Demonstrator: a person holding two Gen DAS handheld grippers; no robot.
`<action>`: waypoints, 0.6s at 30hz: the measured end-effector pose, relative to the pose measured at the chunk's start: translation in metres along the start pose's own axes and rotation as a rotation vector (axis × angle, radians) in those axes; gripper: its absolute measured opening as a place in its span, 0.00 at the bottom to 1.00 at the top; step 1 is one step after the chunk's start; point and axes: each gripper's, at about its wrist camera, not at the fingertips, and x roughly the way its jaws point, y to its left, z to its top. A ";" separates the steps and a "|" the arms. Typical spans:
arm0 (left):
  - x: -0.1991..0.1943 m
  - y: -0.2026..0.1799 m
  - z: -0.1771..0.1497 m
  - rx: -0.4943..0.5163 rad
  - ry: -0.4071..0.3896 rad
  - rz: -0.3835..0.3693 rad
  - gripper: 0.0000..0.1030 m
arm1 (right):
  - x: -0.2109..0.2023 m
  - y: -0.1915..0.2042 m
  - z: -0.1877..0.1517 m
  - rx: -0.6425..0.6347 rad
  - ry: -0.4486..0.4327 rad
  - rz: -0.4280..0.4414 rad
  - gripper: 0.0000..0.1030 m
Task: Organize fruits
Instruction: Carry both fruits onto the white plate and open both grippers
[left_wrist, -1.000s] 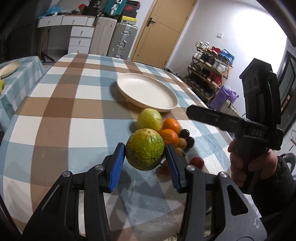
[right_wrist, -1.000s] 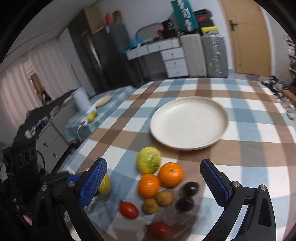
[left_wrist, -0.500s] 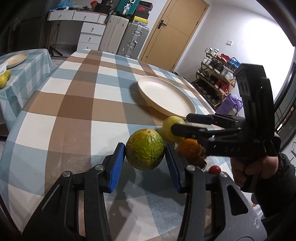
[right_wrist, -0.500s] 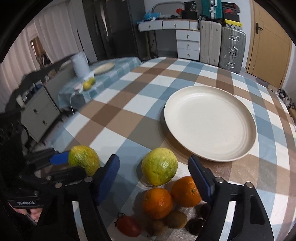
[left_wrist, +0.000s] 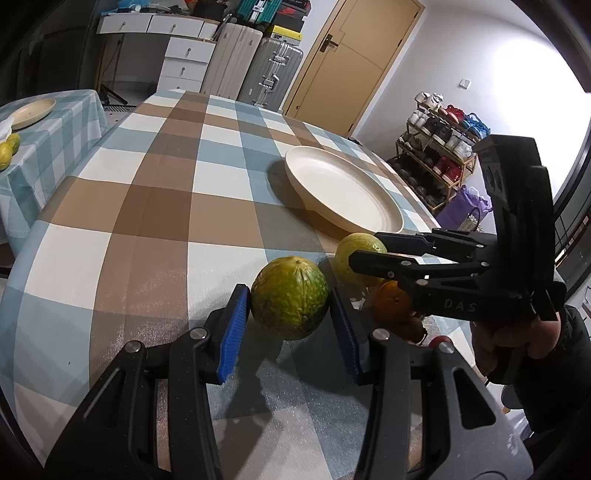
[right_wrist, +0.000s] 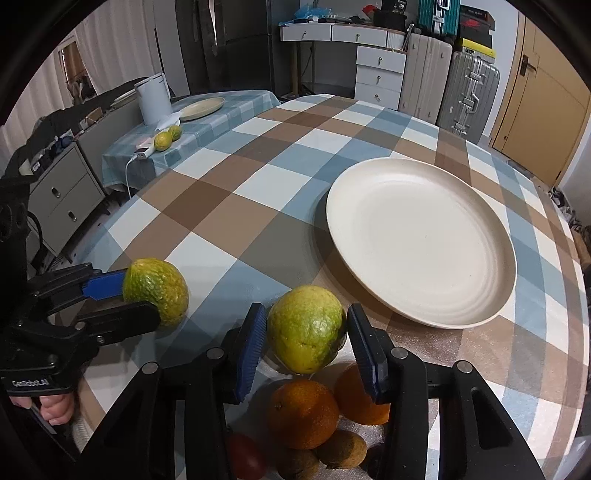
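We are holding a mottled green citrus (left_wrist: 290, 297) in the left gripper (left_wrist: 290, 325), pads pressing on its two sides, raised above the near part of the checked table (left_wrist: 147, 206). The right gripper (right_wrist: 306, 350) has just been closing its jaws around a yellow-green citrus (right_wrist: 304, 328) that is sitting at the far end of the fruit pile, near the table's front edge and just short of the cream plate (right_wrist: 421, 240); the pads are now touching its flanks. Both fruits are looking firm, round and rough-skinned, moderately heavy, so we are judging a grip across the widest middle to be safest against rolling out. The right wrist view is showing the two oranges (right_wrist: 303, 413), the small brown fruits and a red one under the gripper, which the left wrist view is mostly hiding behind the right gripper's body; the left view alone is showing the hand (left_wrist: 517, 347) on that gripper.
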 end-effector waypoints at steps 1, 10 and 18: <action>0.001 0.000 0.000 0.001 0.000 0.002 0.41 | 0.000 0.000 0.000 0.000 0.000 0.002 0.45; 0.006 -0.004 0.008 0.022 0.006 0.025 0.41 | -0.015 -0.018 0.001 0.097 -0.083 0.103 0.44; 0.018 -0.015 0.029 0.055 0.007 0.028 0.41 | -0.042 -0.052 0.001 0.220 -0.223 0.193 0.44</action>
